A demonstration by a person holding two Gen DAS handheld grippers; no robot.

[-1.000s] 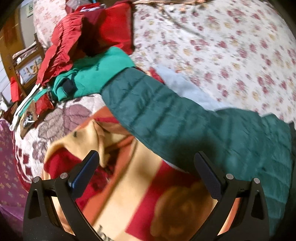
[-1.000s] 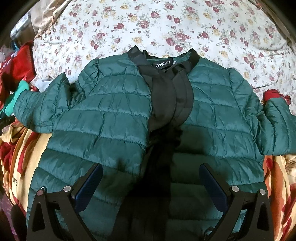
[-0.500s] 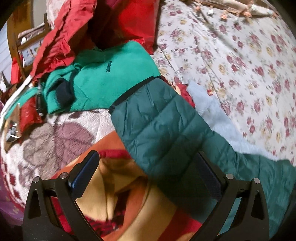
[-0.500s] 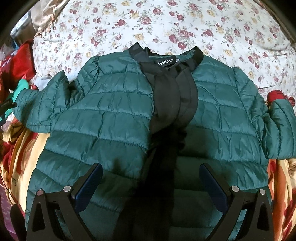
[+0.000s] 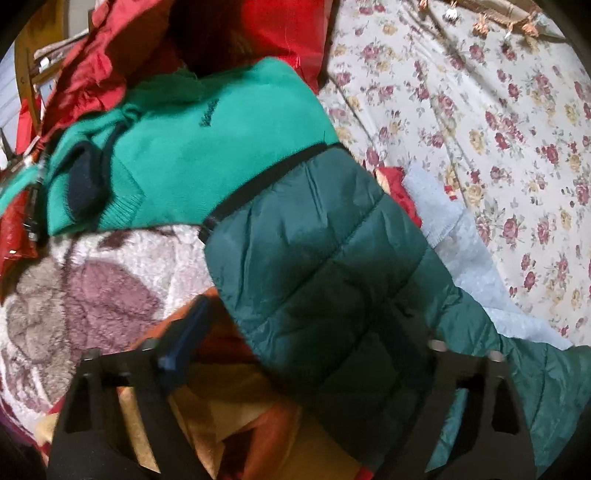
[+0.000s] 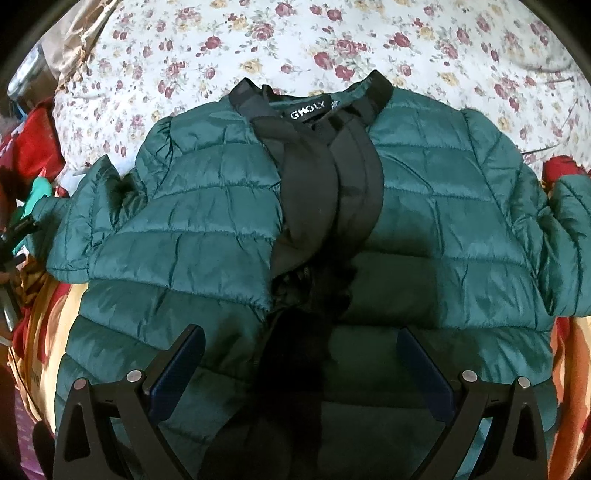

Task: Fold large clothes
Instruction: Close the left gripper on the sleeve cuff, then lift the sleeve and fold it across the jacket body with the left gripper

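Observation:
A dark green quilted jacket (image 6: 207,236) lies face up on the bed, its black collar (image 6: 325,107) at the far side and both sleeves spread out. My right gripper (image 6: 301,360) is open just above the jacket's lower front. In the left wrist view the jacket's left sleeve (image 5: 321,266) with its black cuff (image 5: 258,184) runs between the fingers of my open left gripper (image 5: 295,339). The left gripper's right finger is hidden behind the sleeve.
A bright green sweater (image 5: 207,155) and red garments (image 5: 110,66) are piled beyond the cuff. A floral bedsheet (image 6: 258,33) covers the bed. A fuzzy pink and white blanket (image 5: 85,288) and an orange and red blanket (image 5: 240,417) lie under the sleeve.
The left gripper has moved forward along the sleeve toward the cuff, and the sleeve now lies between its fingers. The right gripper has moved slightly forward over the jacket.

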